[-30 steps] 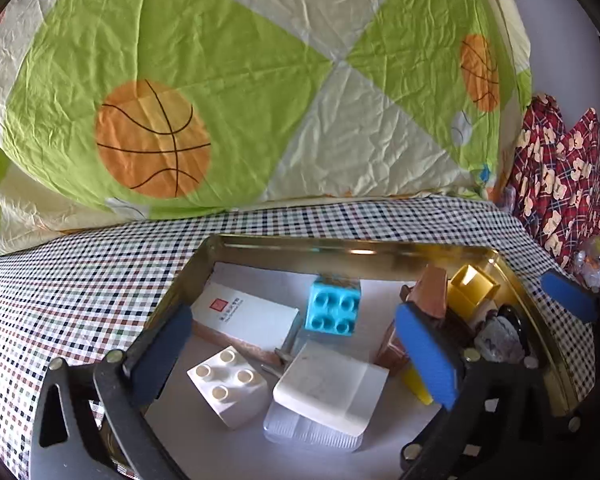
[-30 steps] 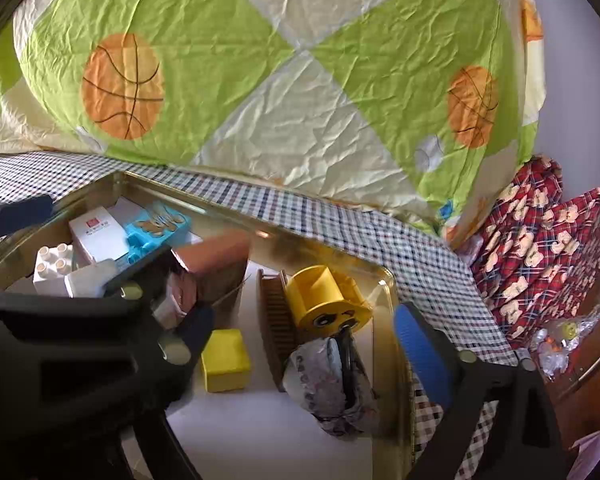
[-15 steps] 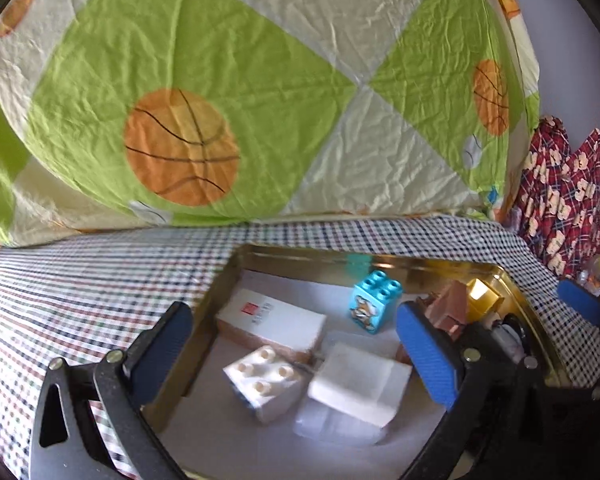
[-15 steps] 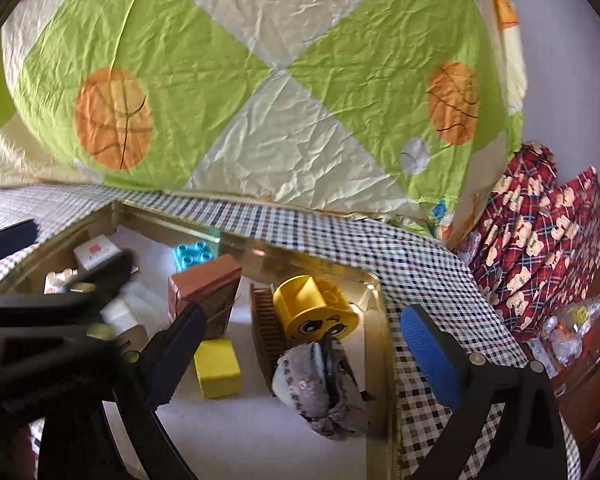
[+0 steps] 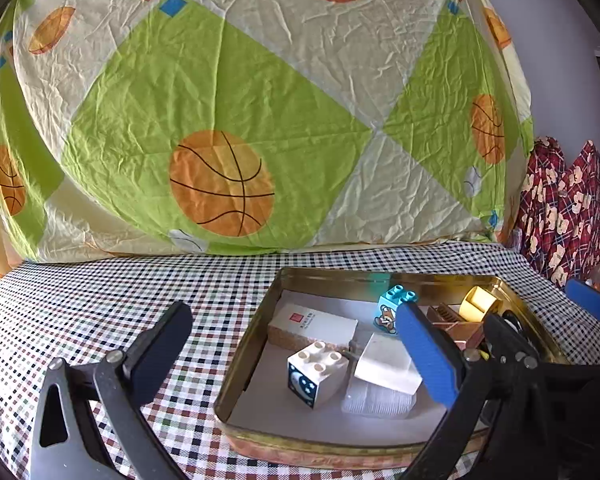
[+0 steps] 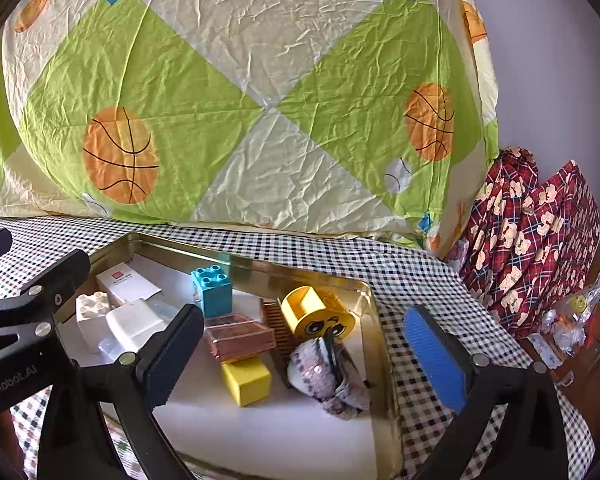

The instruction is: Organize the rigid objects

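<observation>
From the left wrist camera, the left gripper (image 5: pixel 296 344) hangs wide open and empty above the checked tabletop (image 5: pixel 100 304), its dark finger over the cloth and its blue-padded finger over the gold tin tray (image 5: pixel 240 356). Inside the tray a white stud block (image 5: pixel 318 374) with a moon on its side stands near the front left, a flat white box (image 5: pixel 312 326) lies behind it, and a white slab (image 5: pixel 384 364) sits just beside it on a clear ribbed piece. A turquoise block (image 5: pixel 392 310) stands toward the back wall.

From the right wrist camera, the right gripper (image 6: pixel 304 348) is also spread open, holding nothing, above the same tray (image 6: pixel 384 344). Between its fingers lie a pink clear case (image 6: pixel 240 336) resting on a yellow cube (image 6: pixel 246 380), a brown comb (image 6: pixel 276 324) on edge, a yellow cylinder with cartoon eyes (image 6: pixel 320 316), and a speckled pouch (image 6: pixel 328 376). The turquoise block (image 6: pixel 212 290) stands behind them. A basketball-print sheet (image 6: pixel 220 100) hangs behind the tabletop.
</observation>
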`<state>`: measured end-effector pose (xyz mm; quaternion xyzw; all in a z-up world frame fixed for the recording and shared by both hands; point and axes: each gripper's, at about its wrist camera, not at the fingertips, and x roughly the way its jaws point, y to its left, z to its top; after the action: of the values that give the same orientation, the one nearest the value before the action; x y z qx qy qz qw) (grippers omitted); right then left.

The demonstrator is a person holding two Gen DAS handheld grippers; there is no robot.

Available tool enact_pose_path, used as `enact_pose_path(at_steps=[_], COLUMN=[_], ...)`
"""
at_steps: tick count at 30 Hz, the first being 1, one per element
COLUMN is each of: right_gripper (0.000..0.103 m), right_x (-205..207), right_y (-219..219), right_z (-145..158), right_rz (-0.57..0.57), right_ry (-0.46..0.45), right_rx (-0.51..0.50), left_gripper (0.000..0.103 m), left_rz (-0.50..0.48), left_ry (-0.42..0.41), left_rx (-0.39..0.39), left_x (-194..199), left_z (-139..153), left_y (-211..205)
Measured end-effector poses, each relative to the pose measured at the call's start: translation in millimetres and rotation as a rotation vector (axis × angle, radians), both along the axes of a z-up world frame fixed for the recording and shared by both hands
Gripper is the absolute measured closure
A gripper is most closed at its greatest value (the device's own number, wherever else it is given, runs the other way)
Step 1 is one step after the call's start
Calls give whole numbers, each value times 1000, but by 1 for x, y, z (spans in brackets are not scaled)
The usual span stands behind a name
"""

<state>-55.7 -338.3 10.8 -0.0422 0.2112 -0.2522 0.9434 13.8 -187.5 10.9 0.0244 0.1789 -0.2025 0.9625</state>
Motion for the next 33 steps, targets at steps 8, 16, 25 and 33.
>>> enact_pose_path(at_steps=[8,16,25,33], right_gripper=[1,1,1,1], right_x=[-13,-28,-36,-39], right_y=[17,26,13,13], right_z=[3,6,8,9], right_rz=[0,1,-23,-42], right_ry=[-49,-130,-175,-184], right_rx=[27,26,96,87], left_gripper=[0,0,0,0], left_rz=[-16,-24,-30,-25], left_ry=[-10,-72,-75,-80], left_rx=[-47,-65,-5,41], left_x=[-11,-24,-23,-27], left_z=[3,10,7,4], left_y=[25,38,34,25])
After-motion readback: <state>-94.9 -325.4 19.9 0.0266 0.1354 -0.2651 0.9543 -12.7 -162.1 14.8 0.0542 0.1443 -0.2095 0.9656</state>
